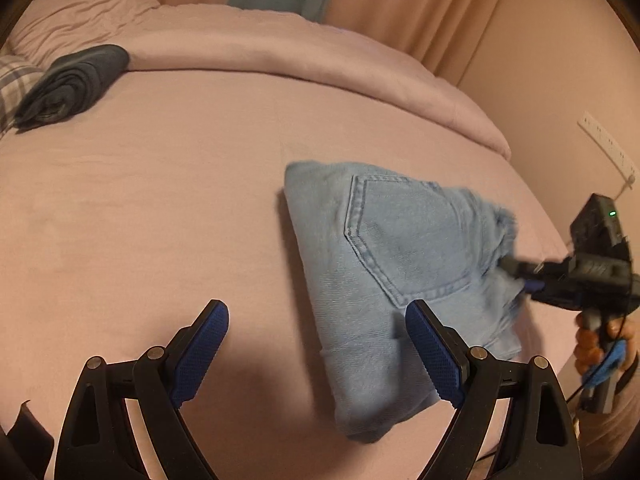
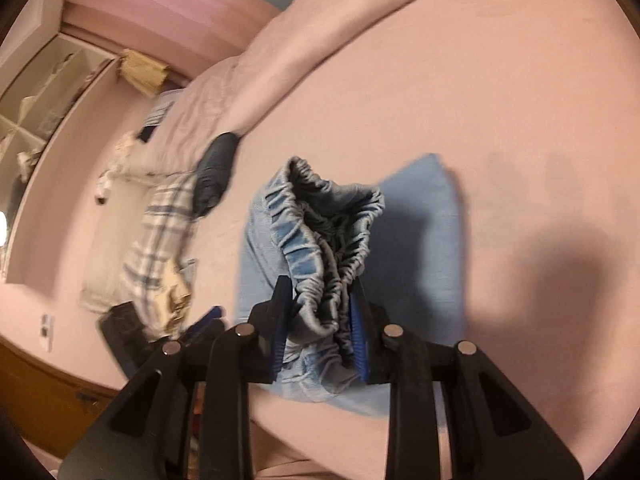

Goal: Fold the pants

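Right wrist: pants (image 2: 320, 240) waistband w/in jaws.

Warm, dim indoor light is seen, tinting everything pink. Heavy fisheye bending and dark vignetted corners are noted. Soft shadows are thrown on the bed sheet (image 2: 520, 92). Motion blur is seen in the right wrist view.

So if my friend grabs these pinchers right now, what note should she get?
Left gripper: open, holding nothing, above the sheet by the near end of the jeans.
Right gripper: shut on the bunched elastic waistband.
Jeans: folded into a bundle on the pink bed. A dark folded garment sits farther back.
Done: most folds.
Left: probably tidy the waistband end, then let go.
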Demonstrator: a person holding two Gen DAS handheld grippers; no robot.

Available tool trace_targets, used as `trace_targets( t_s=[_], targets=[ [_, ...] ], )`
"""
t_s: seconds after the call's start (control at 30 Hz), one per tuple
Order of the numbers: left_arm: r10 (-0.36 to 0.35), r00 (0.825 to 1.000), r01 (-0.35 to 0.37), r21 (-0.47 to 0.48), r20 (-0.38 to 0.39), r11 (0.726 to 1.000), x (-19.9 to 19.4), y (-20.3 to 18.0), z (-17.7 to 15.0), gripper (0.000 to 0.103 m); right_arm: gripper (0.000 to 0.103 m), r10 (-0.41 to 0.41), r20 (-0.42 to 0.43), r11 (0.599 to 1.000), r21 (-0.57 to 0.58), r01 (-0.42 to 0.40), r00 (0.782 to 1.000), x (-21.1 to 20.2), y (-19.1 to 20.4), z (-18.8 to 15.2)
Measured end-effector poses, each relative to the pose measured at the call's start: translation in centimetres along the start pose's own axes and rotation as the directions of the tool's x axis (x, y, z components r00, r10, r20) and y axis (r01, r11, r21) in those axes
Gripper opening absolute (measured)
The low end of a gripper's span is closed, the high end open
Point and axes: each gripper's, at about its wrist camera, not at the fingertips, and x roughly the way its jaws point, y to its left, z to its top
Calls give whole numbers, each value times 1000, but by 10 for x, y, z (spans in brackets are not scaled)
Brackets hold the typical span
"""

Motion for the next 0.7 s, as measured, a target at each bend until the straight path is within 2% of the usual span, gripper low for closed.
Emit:
trace_targets(
  t_s=[0.07, 0.13, 0.2, 0.23, 0.27, 0.33, 0.37, 0.43, 0.47, 0.5, 0.53, 0.6, 0.67, 0.7],
  targets=[
    [10, 1000, -9, 17, -17, 1000, 6, -3, 0, 90, 32, -91, -64, 996, -29, 89, 994, 17, -7, -5],
    [20, 1000, -19, 39, -16, 999, 5, -7, -1, 90, 32, -94, -64, 995, -49, 91, 994, 17, -12, -8],
    [36, 999, -35, 56, -10, 998, 2, -8, -5, 90, 44, -101, -52, 994, -56, 98, 994, 9, -9, -3],
    [47, 999, -47, 66, -2, 997, -1, -8, -5, 90, 47, -128, -39, 990, -73, 124, 991, 3, -7, -1],
    [58, 998, -58, 76, 8, 995, -5, -9, -5, 90, 54, -171, -19, 980, -110, 168, 985, -2, 2, 2],
    [74, 997, -76, 98, 28, 992, -12, -9, -5, 90, 55, -268, 52, 943, -189, 273, 962, -16, 20, 5],
    [75, 997, -78, 106, 36, 991, -15, -10, -5, 90, 56, -340, 125, 900, -244, 361, 932, -25, 34, 6],
    [49, 998, -54, 119, 44, 991, -16, -12, -4, 90, 56, -369, 207, 857, -301, 418, 906, -34, 52, 10],
    [38, 998, -43, 120, 44, 992, -14, -14, -4, 90, 53, -344, 231, 850, -335, 406, 910, -36, 62, 12],
    [29, 999, -33, 119, 41, 992, -11, -16, -3, 90, 49, -295, 232, 856, -368, 364, 927, -37, 68, 15],
    [17, 999, -21, 121, 36, 992, -7, -20, -2, 90, 46, -216, 213, 864, -414, 288, 953, -32, 78, 18],
    [-20, 1000, 17, 128, 24, 992, -2, -27, -4, 90, 33, -159, 175, 858, -462, 224, 972, -13, 89, 25],
    [-63, 998, 62, 141, -1, 988, 6, -38, -8, 90, 27, -171, 135, 844, -491, 215, 976, 15, 88, 32],
    [-49, 999, 48, 164, 1, 985, 9, -42, -10, 90, 25, -210, 117, 840, -486, 241, 971, 27, 84, 36]
  ],
)
